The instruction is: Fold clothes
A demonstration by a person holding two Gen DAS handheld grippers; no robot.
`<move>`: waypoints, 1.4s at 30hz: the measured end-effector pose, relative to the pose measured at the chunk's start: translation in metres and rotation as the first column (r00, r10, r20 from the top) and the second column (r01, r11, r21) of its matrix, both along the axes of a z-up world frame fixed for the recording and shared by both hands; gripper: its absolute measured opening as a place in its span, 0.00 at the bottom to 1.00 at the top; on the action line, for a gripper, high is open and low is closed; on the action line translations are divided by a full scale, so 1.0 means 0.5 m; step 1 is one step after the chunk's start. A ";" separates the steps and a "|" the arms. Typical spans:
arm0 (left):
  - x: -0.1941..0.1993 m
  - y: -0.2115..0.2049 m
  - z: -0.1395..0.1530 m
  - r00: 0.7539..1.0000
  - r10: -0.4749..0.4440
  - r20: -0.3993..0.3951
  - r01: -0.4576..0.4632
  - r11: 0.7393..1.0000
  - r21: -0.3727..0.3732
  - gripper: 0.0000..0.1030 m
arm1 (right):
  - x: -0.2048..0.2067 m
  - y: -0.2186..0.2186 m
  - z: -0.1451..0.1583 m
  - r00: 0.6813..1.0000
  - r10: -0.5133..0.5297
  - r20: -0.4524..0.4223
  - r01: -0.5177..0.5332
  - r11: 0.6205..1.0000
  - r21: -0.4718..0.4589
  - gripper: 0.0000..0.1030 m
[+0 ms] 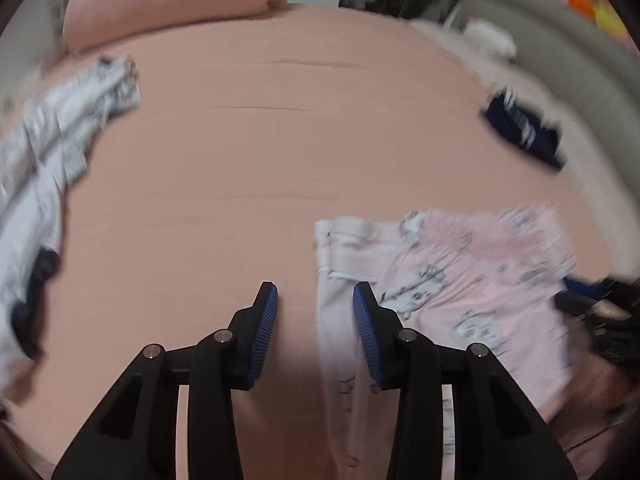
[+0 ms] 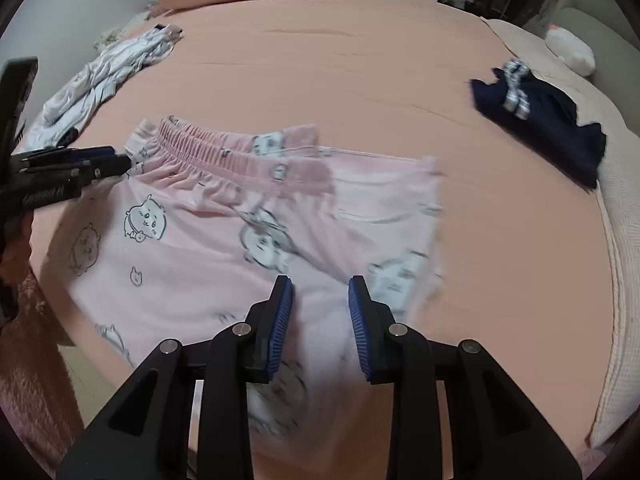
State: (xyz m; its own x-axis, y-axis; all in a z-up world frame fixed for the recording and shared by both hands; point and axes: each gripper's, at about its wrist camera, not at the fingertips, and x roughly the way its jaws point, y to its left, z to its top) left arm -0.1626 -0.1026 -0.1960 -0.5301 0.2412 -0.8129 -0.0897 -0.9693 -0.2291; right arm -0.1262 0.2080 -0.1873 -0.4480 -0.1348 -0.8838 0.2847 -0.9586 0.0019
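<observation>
Pink patterned pants (image 2: 256,216) are spread flat on the bed (image 2: 360,92).

The left tool (image 1: 315,296) is held with its jaws parted and nothing between them, at the pants' left edge. The right tool (image 2: 320,290) is poised over the pants, jaws narrowly apart and empty. A white garment (image 2: 104,76) and a navy garment (image 2: 552,120) are seen lying well apart on the bed.

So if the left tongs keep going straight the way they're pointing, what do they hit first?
Probably the bare peach bedsheet. The left tongs stand open over it, with the edge of the pink printed garment just beside the right-hand finger. Depth is unclear, so that finger might brush the cloth.
</observation>
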 end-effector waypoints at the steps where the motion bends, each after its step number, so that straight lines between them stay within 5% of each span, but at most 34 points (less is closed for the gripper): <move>1: 0.002 -0.005 0.004 1.000 -0.006 -0.012 0.007 0.999 0.053 0.39 | 0.002 0.012 0.010 1.000 -0.025 -0.007 0.025 0.999 -0.021 0.30; 6: 0.027 0.093 0.020 0.978 -0.191 -0.084 0.195 0.980 0.046 0.41 | -0.003 -0.010 0.048 0.999 -0.007 -0.039 0.001 0.989 -0.147 0.32; 10: 0.005 0.145 -0.040 0.980 -0.197 0.002 0.195 0.971 -0.140 0.40 | -0.032 -0.081 -0.008 0.997 0.068 0.025 -0.067 0.997 -0.043 0.30; 17: 0.005 0.031 -0.009 1.000 0.005 -0.018 -0.006 0.998 -0.059 0.39 | -0.012 -0.006 0.004 1.000 0.014 0.020 -0.014 1.000 0.015 0.28; 23: 0.086 0.091 0.025 0.993 -0.110 -0.052 0.109 0.994 -0.017 0.41 | 0.067 -0.010 0.024 0.998 0.024 0.060 -0.014 0.985 -0.170 0.35; 25: 0.114 0.128 0.014 0.984 -0.178 -0.021 0.178 0.984 -0.016 0.41 | 0.092 -0.036 0.005 0.995 0.055 0.078 -0.042 0.986 -0.161 0.35; 27: 0.123 0.162 -0.005 0.976 -0.217 0.007 0.217 0.971 -0.097 0.41 | 0.112 -0.054 -0.024 0.993 0.085 0.076 -0.080 0.994 -0.071 0.36; 30: 0.128 0.165 -0.030 0.985 -0.168 0.030 0.169 0.944 -0.283 0.44 | 0.115 -0.024 -0.023 0.993 0.061 0.103 -0.050 0.993 -0.103 0.36; 33: 0.126 0.129 -0.010 0.995 -0.097 0.025 0.100 0.983 -0.152 0.44 | 0.119 0.012 -0.017 0.994 0.015 0.113 -0.002 0.993 -0.118 0.32; 36: 0.141 0.129 0.004 0.992 -0.129 0.002 0.129 0.992 -0.008 0.45 | 0.136 0.020 -0.006 0.999 -0.007 0.053 0.014 0.992 -0.127 0.36; 39: 0.142 0.182 0.000 0.979 -0.203 -0.005 0.203 0.979 -0.009 0.46 | 0.144 -0.011 0.006 1.000 0.020 0.012 -0.017 0.984 -0.177 0.38; 42: 0.129 0.199 -0.032 0.977 -0.202 0.064 0.208 0.973 -0.101 0.46 | 0.151 -0.054 -0.012 0.998 0.058 0.019 -0.056 0.996 -0.070 0.38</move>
